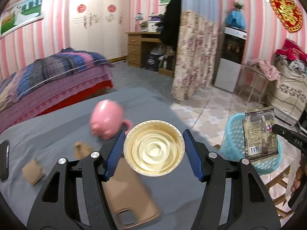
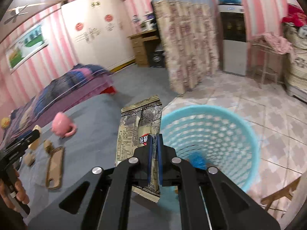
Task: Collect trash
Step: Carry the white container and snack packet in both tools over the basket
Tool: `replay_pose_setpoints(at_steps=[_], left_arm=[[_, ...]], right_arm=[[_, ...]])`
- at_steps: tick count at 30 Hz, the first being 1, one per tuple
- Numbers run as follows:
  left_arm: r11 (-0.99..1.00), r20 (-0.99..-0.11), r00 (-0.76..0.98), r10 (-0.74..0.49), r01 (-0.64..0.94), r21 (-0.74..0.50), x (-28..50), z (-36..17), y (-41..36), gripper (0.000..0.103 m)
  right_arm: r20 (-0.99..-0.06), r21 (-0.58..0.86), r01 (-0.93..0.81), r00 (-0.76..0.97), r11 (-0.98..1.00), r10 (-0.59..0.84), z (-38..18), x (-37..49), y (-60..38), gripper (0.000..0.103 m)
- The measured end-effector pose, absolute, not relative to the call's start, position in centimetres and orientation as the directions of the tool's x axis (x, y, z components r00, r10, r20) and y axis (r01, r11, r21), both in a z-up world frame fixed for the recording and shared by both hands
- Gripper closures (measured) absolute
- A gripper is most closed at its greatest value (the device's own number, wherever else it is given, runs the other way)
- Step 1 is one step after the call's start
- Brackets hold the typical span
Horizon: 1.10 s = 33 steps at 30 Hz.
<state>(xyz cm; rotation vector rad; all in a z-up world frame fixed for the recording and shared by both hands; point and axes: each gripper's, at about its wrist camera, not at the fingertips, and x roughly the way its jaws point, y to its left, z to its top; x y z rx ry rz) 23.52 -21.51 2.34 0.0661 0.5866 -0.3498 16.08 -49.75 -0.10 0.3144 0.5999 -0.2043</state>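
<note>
Both hands loaded, trash on its way to the basket. Left tongs [image 1: 153, 149] set fairly wide, clamped on a round cream-coloured cup [image 1: 154, 149] seen end-on, pads against its rim on both sides, held above the grey worktop [image 1: 57, 134]. Right tongs [image 2: 155, 159] pinched nearly closed on a printed snack wrapper [image 2: 138, 126], which stands up from the pads just left of the blue mesh basket [image 2: 209, 140]; the basket sits off the worktop's right edge, over the tiled floor.

Neither piece is in the basket yet. It looks mostly empty, though blur hides much of its bottom.

Left on the worktop: small brown scraps [image 1: 32, 170], probably trash. The pink mug [image 1: 107, 118] and tan phone case [image 1: 132, 197] likely stay.

Judgement: early to midway; two drops pending, scraps after.
</note>
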Motion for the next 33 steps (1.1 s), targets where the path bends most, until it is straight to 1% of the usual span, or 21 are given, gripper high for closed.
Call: replay_pose_setpoints(at_steps=[6,11,21,33], left_arm=[[0.913,-0.544,0.754,-0.368,0.403,-0.060,23.8,2.3,-26.2,0.042],[0.895,-0.541,0.740,-0.399,0.443,-0.055,24.0,2.1,-29.3,0.042],[0.859,-0.543,0.711,-0.446,0.510,-0.038,23.9,1.0,-33.9,0.042],[0.779,-0.580,0.635,-0.510,0.627,0.003,24.2,-1.6,-41.0,0.042]], right_arm=[[-0.591,0.192,0.394,0.778,0.899,-0.215,-0.3,14.9,-54.0,0.097],[-0.598,0.158,0.448,0.753,0.880,-0.275,-0.3,14.3,-55.8,0.097],[-0.617,0.134,0.514,0.712,0.847,-0.334,-1.1,13.5,-58.9,0.097],[-0.625,0.157,0.570,0.689,0.806,-0.366,-1.7,12.3,-61.1,0.097]])
